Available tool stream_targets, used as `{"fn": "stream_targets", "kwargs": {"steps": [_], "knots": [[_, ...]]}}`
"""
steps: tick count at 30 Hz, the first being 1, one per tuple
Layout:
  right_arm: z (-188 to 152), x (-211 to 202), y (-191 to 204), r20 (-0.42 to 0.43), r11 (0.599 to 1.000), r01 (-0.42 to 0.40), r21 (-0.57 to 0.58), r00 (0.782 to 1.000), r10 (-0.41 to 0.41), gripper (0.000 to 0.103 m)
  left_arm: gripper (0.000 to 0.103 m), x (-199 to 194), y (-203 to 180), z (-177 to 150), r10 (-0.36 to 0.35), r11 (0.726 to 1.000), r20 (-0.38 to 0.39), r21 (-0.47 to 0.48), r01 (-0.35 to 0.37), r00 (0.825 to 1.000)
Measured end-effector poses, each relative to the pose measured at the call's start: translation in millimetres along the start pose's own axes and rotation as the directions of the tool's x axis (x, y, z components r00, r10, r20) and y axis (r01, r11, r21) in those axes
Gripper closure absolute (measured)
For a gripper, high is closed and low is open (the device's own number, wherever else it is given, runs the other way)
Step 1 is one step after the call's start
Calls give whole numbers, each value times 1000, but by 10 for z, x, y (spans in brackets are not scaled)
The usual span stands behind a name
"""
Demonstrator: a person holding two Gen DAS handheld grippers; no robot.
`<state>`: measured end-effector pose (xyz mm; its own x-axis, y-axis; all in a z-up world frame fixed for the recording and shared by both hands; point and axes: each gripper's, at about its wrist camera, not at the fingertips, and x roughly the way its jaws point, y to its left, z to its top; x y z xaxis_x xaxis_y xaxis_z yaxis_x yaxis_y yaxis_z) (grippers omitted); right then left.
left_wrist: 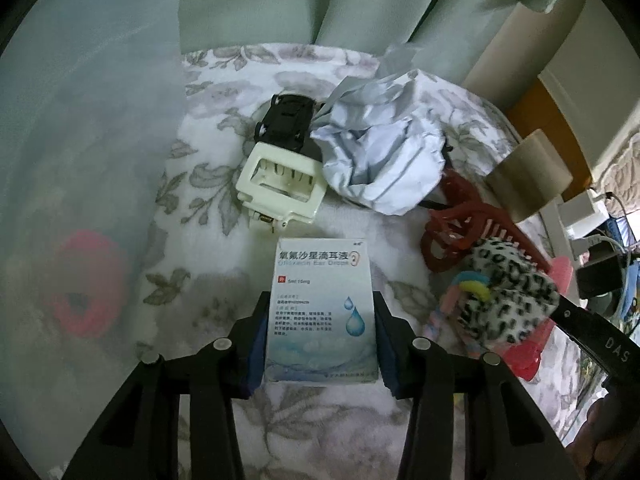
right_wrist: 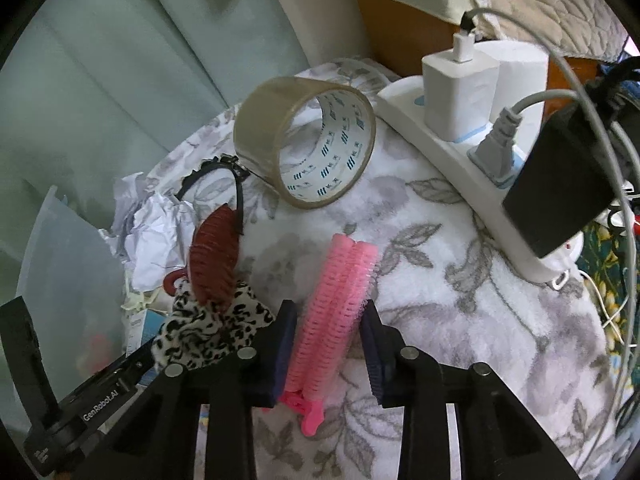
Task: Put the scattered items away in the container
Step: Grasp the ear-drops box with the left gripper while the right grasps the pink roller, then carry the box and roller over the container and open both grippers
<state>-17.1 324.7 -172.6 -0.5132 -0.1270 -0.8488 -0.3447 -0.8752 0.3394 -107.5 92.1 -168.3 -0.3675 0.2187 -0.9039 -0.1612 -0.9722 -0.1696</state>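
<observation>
Left gripper (left_wrist: 320,332) clamped on medicine box (left_wrist: 323,312), right gripper (right_wrist: 326,344) half-closed straddling pink hair roller (right_wrist: 336,304), long axis along fingers.

Each wrist camera looked steeply down along its own fingers, close over the floral fleece blanket (left_wrist: 200,200). Both views shared the crumpled white paper (left_wrist: 380,152), the leopard-print fabric scrunchie (right_wrist: 208,328) and the dark red plastic claw clip (right_wrist: 214,256).
</observation>
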Motion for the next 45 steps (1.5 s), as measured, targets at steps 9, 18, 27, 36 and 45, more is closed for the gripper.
{"fn": "stream_targets", "kwargs": {"steps": [9, 18, 27, 36, 45], "knots": [[-31, -315, 122, 68, 1000, -26, 10, 997, 25, 72, 56, -486, -103, -155, -25, 999, 54, 46, 22, 998], [-49, -710, 256, 152, 997, -73, 0, 986, 72, 72, 56, -993, -161, -290, -31, 997, 129, 69, 22, 991], [-154, -1199, 445, 233, 992, -121, -44, 964, 128, 72, 56, -1520, -168, -400, -48, 996, 222, 82, 31, 974], [-235, -1642, 764, 304, 978, -172, -121, 931, 202, 72, 56, -2049, -15, -466, -76, 996, 333, 65, 57, 940], [-338, -1991, 1172, 339, 951, -225, -211, 896, 288, 72, 56, -2452, 233, -518, -87, 996, 421, 29, 82, 903]]}}
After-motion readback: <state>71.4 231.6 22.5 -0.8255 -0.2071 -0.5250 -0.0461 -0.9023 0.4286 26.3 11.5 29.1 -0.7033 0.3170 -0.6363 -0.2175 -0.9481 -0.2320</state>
